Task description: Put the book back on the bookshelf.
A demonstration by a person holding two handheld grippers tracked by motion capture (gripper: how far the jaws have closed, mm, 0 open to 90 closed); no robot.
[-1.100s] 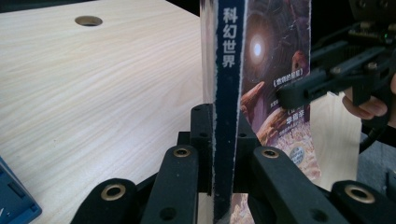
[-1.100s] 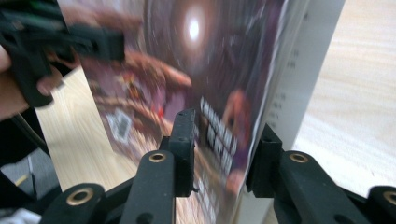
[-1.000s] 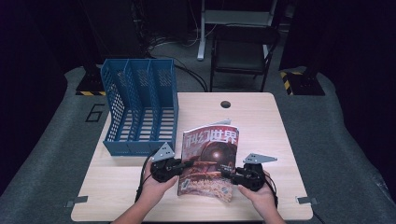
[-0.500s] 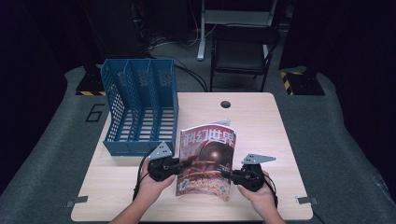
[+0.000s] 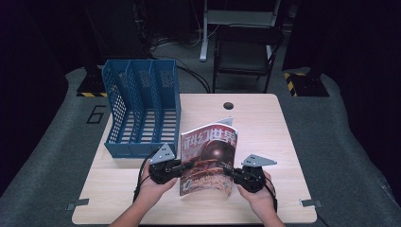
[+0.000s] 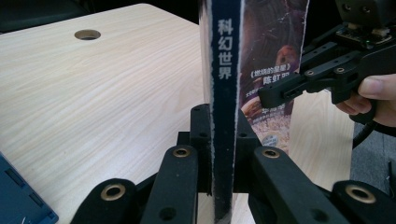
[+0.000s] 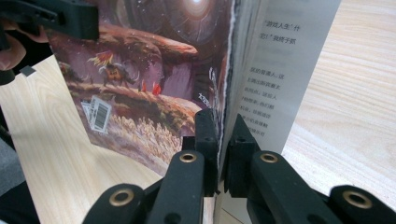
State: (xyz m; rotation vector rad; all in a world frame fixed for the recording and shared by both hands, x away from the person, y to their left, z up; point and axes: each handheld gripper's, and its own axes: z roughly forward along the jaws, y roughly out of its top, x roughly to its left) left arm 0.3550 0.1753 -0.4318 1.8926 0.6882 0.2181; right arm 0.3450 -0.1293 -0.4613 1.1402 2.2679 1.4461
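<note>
Both pairs of jaws are clamped on the magazine [image 5: 209, 158]: the left gripper [image 5: 187, 167] pinches the dark blue spine edge [image 6: 225, 93] near its foot, and the right gripper [image 5: 228, 171] is closed on the opposite, open edge, where the cover and the pages [image 7: 275, 74] meet. The right gripper's jaws have just been closing, with that edge between them. The magazine is held upright between the two grippers, its foot at or just above the table [image 5: 265, 123] — which of the two cannot be told — and its cover bows a little toward the person.

The step in hand appears to be the lift of the magazine with both grippers, probably for filing into the blue file rack [image 5: 142, 111], which stands just left of the magazine and farther from the person, with three upright compartments open at the top. For the next move, the magazine would have to be kept vertical, carried left and away, and lined up spine-first with one slot — the bowed cover could catch on a divider.

Beyond the magazine, a round cable hole [image 5: 229, 105] is set in the table near its far edge, and a black chair [image 5: 246, 47] stands behind that. Nothing lies between the magazine and the rack.
</note>
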